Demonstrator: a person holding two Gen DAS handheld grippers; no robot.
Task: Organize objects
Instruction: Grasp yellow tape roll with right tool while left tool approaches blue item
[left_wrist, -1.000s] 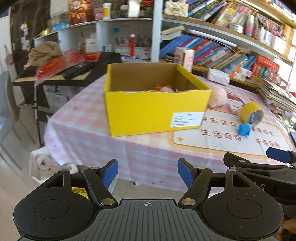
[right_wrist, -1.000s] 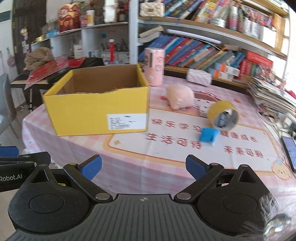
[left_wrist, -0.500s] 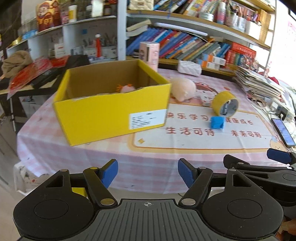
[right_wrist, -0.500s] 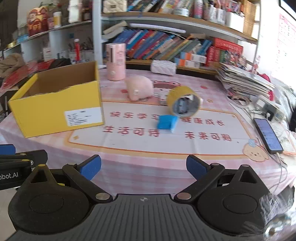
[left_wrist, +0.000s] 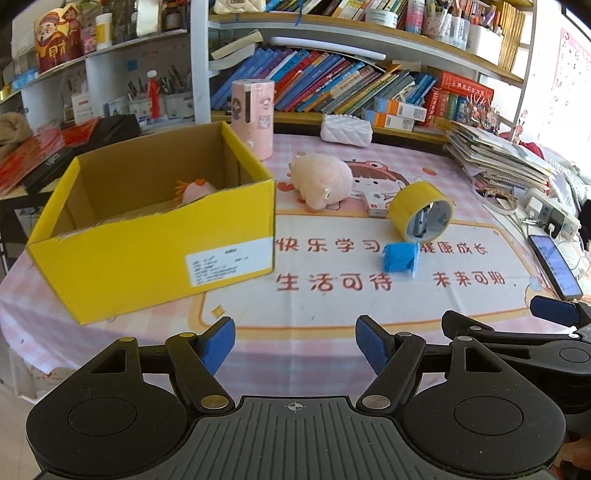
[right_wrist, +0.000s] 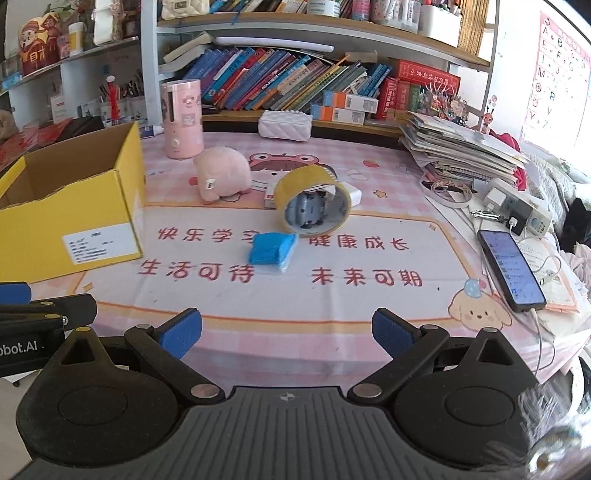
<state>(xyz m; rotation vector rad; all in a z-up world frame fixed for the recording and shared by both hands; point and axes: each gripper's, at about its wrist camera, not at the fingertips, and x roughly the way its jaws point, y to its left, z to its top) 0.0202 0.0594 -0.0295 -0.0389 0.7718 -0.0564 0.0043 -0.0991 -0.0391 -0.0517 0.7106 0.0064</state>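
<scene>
An open yellow cardboard box (left_wrist: 155, 254) (right_wrist: 70, 229) stands on the table's left, with a pink and orange toy (left_wrist: 195, 190) inside. A pink plush pig (left_wrist: 321, 181) (right_wrist: 223, 177), a yellow tape roll (left_wrist: 421, 210) (right_wrist: 314, 201) on its edge, a small white box (left_wrist: 376, 203) and a blue packet (left_wrist: 400, 256) (right_wrist: 273, 249) lie on the printed mat to its right. My left gripper (left_wrist: 295, 343) is open and empty at the table's near edge. My right gripper (right_wrist: 286, 330) is open and empty, beside it on the right.
A pink cylinder (left_wrist: 253, 118) and a white quilted pouch (left_wrist: 345, 131) stand behind. A phone (right_wrist: 511, 266), a charger (right_wrist: 517, 210) and a paper stack (right_wrist: 461, 151) occupy the right side. Bookshelves (right_wrist: 295, 85) line the back.
Both grippers have swung to the right and moved closer to the table; the box has shifted left in both views. The jaws stay open.
</scene>
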